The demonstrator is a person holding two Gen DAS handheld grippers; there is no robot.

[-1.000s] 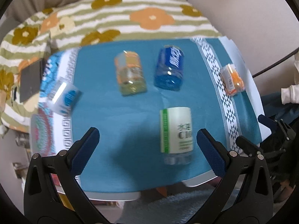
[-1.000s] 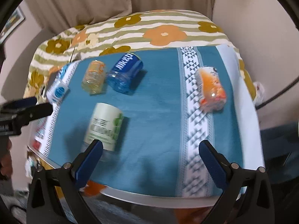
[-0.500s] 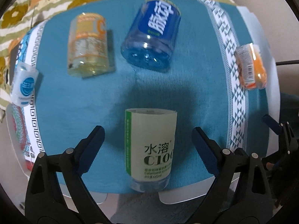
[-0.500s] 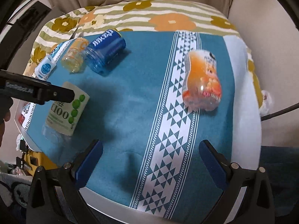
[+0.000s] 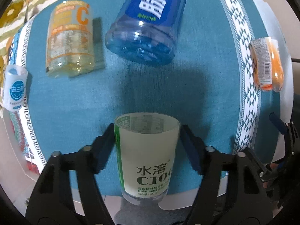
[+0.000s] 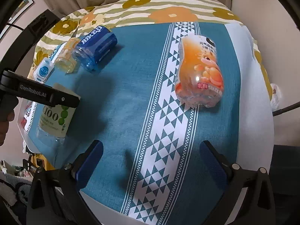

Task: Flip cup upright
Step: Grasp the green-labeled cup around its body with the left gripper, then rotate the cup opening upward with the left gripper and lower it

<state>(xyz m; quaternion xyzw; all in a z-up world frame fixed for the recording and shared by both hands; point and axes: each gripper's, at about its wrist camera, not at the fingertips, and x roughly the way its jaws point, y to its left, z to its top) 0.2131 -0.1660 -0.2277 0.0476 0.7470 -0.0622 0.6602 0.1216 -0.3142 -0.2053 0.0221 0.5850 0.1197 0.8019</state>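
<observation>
Item: green-label cup [image 5: 148, 150], lying on its side on the teal cloth [image 5: 75, 97], open mouth pointing away from the left gripper [image 5: 147, 142], clear base overhanging the near edge of the white table [image 6: 251, 150]. Resting between the two blue pads of that tool, one flanking each wall; contact looking close or just made, though a firm clamp not confirmable from these views. Probably approached along the cup's long axis so that a roll of the wrist can stand it on its base.

Item: left gripper, also appearing in the right wrist view as a black bar [image 6: 43, 93] crossing over the same cup [image 6: 54, 116].

Item: right gripper [image 6: 151, 159], jaws spread wide, holding nothing, hovering over the patterned white band [image 6: 168, 112] of the cloth. Orange cup [image 6: 200, 75] lying on its side ahead and slightly right of it, well apart from the pads; likely being kept ready for that one.

Item: blue cup [image 5: 148, 24], lying straight ahead of the left gripper, beyond the green-label cup, base facing the tool.

Item: yellow cup [image 5: 70, 39], ahead and to the left, also toppled.

Item: small white bottle [image 5: 15, 90], far left, near the cloth's border.

Status: flip not yet begun; cup lying horizontal.
</observation>
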